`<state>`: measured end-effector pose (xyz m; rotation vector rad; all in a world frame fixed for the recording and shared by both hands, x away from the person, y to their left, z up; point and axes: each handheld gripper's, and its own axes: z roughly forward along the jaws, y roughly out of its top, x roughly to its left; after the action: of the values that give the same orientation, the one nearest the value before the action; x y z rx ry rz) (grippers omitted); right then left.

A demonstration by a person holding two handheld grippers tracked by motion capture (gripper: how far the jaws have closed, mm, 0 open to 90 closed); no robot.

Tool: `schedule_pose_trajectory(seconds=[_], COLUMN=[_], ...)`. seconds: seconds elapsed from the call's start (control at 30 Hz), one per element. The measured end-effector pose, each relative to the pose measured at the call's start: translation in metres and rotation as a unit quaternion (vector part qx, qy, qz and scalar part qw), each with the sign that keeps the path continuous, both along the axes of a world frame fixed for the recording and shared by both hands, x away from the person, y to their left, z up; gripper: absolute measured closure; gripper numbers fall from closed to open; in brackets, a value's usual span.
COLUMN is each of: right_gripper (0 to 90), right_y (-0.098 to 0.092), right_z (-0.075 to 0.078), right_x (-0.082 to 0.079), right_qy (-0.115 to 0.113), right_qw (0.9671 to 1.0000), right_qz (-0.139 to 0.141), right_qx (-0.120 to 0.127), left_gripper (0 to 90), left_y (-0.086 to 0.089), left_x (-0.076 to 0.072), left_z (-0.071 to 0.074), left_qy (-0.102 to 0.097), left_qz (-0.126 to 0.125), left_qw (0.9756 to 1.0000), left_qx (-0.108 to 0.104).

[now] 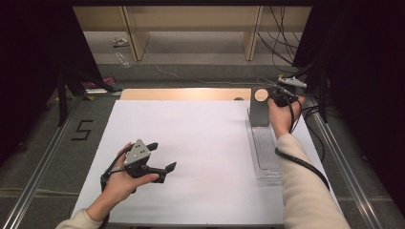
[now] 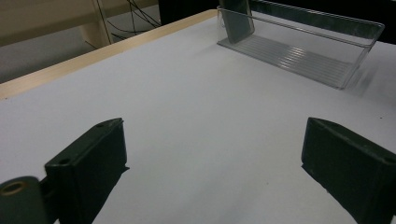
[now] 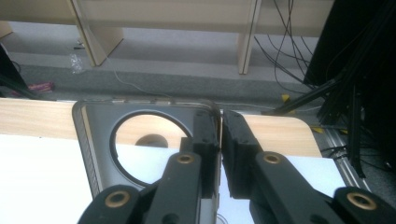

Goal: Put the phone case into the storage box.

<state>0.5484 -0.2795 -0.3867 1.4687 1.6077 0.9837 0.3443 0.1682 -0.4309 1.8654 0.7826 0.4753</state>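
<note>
One grey panel [image 1: 260,109] with a round hole near its top is the piece in hand — it stands upright at the far end of the clear plastic tray [image 1: 265,155], which lies along the right side of the white table [image 1: 191,157]. The right gripper [image 1: 276,90] has its jaws nearly closed on the panel's right edge, up by the top corner; in the right gripper view the panel [image 3: 100,149] sits thin between the two pads. The step looks like seating or lifting the panel at the tray's end (which of the two I cannot tell).

The left gripper [image 1: 161,156] hovers well to the left of the tray, jaws wide apart and holding nothing; from its own view the tray [image 2: 299,53] lies far ahead.

Next calls for a steady pinch and a straight, upright move — a tilt could wedge the panel against the tray's walls or shift the light tray.
</note>
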Motion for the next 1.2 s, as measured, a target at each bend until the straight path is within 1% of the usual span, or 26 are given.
schedule_pose_trajectory(seconds=[0.33, 0.43, 0.53, 0.67, 0.73, 0.83, 0.87, 1.0, 1.1, 1.2], right_gripper=[81.2, 77.8, 68.8, 54.1, 48.3, 40.4, 38.1, 30.9, 26.3, 24.7], right_y=[-0.001, -0.001, 0.001, 0.004, 0.006, 0.008, 0.008, 0.005, 0.003, 0.002], right_z=[0.000, 0.000, 0.002, 0.004, 0.006, 0.007, 0.007, 0.007, 0.004, 0.002], right_x=[0.000, -0.001, -0.004, -0.009, -0.011, -0.016, -0.017, -0.024, -0.030, -0.034], right_qy=[-0.003, -0.006, -0.012, -0.015, -0.013, -0.010, -0.008, -0.007, -0.004, 0.002], right_qw=[1.0000, 1.0000, 0.9999, 0.9998, 0.9997, 0.9992, 0.9992, 0.9987, 0.9986, 0.9981], right_qz=[-0.001, -0.001, -0.002, 0.008, 0.018, 0.032, 0.034, 0.043, 0.049, 0.058], right_qx=[-0.004, -0.004, -0.006, -0.011, -0.013, -0.022, -0.021, -0.026, -0.021, -0.021], left_gripper=[6.2, 6.2, 6.3, 6.7, 6.7, 6.7, 6.7, 6.7, 6.8, 6.9], left_y=[0.000, 0.000, 0.000, 0.001, 0.001, 0.001, 0.001, 0.001, 0.002, 0.001], left_x=[0.000, 0.000, 0.000, 0.001, 0.001, 0.001, 0.001, 0.001, 0.001, 0.001], left_z=[0.000, 0.000, 0.000, -0.001, 0.000, -0.001, -0.001, -0.002, -0.002, -0.002], left_qy=[0.000, 0.000, 0.001, 0.005, 0.005, 0.006, 0.006, 0.008, 0.009, 0.010], left_qz=[0.000, 0.000, 0.000, 0.003, 0.004, 0.005, 0.006, 0.006, 0.006, 0.007], left_qw=[1.0000, 1.0000, 1.0000, 1.0000, 1.0000, 1.0000, 0.9999, 0.9999, 0.9999, 0.9999], left_qx=[0.000, 0.000, -0.001, -0.005, -0.005, -0.006, -0.006, -0.007, -0.008, -0.009])
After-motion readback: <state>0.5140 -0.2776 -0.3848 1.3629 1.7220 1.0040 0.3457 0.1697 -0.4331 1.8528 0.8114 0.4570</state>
